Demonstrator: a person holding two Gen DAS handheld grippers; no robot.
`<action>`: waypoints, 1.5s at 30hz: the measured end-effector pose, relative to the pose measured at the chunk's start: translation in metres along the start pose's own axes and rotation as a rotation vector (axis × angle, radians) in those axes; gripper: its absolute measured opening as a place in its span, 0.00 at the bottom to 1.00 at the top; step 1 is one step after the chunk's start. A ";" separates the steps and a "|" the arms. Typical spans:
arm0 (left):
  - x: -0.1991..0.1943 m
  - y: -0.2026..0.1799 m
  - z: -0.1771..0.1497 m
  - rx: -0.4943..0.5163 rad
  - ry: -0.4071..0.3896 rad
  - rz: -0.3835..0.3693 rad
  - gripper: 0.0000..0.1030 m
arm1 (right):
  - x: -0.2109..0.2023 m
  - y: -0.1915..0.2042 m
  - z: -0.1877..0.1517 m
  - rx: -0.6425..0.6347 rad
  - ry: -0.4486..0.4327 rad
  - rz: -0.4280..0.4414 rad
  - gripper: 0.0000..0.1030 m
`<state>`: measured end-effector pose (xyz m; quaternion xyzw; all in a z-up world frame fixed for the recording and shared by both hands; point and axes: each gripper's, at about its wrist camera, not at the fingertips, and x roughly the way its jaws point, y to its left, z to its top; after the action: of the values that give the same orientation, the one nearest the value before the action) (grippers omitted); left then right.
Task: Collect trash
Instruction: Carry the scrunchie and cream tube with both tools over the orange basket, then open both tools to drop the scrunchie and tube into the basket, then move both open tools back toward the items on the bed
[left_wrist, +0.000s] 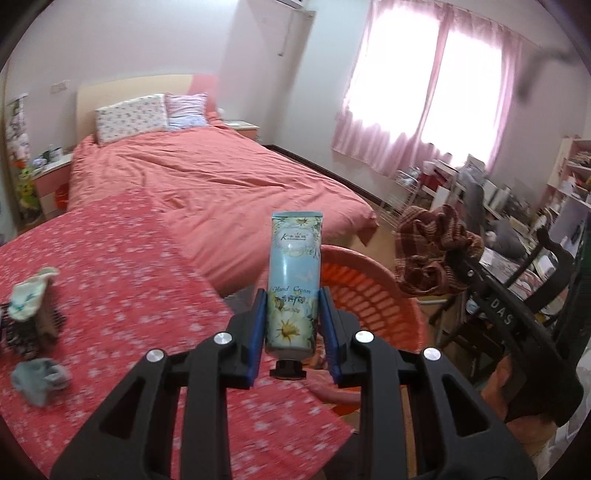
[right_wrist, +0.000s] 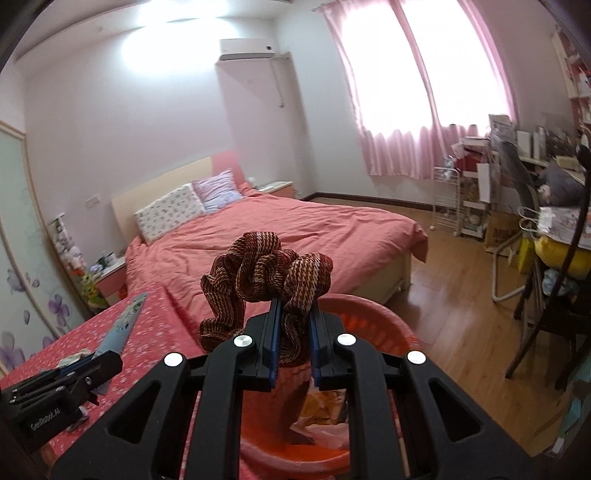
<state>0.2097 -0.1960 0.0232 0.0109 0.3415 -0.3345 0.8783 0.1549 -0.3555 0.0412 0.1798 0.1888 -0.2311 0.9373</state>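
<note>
My left gripper (left_wrist: 293, 310) is shut on a light blue hand cream tube (left_wrist: 294, 280), held upright above the red flowered table edge, cap down. My right gripper (right_wrist: 293, 332) is shut on a brown checked scrunchie (right_wrist: 258, 280) and holds it over the orange plastic basket (right_wrist: 376, 325). The basket also shows in the left wrist view (left_wrist: 373, 291), just beyond the tube. Crumpled wrappers (right_wrist: 325, 417) lie inside the basket. The scrunchie (left_wrist: 428, 251) and right gripper show at the right of the left wrist view. The left gripper with the tube (right_wrist: 122, 328) shows at the left of the right wrist view.
A red flowered tablecloth (left_wrist: 129, 295) covers the table; several crumpled cloth and paper items (left_wrist: 33, 295) lie at its left. A bed with a pink cover (left_wrist: 221, 184) stands behind. A cluttered desk and chair (right_wrist: 546, 229) stand at right, on the wooden floor (right_wrist: 454, 295).
</note>
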 end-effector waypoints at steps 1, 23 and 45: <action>0.006 -0.005 0.000 0.006 0.007 -0.009 0.27 | 0.002 -0.004 0.000 0.009 0.003 -0.008 0.13; 0.102 -0.020 -0.014 -0.005 0.158 -0.024 0.40 | 0.048 -0.047 -0.007 0.101 0.155 -0.015 0.23; 0.018 0.091 -0.046 -0.066 0.095 0.297 0.67 | 0.045 -0.009 -0.023 -0.042 0.232 0.013 0.51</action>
<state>0.2460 -0.1247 -0.0421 0.0480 0.3883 -0.1887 0.9007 0.1812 -0.3692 -0.0005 0.1868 0.2995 -0.1985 0.9143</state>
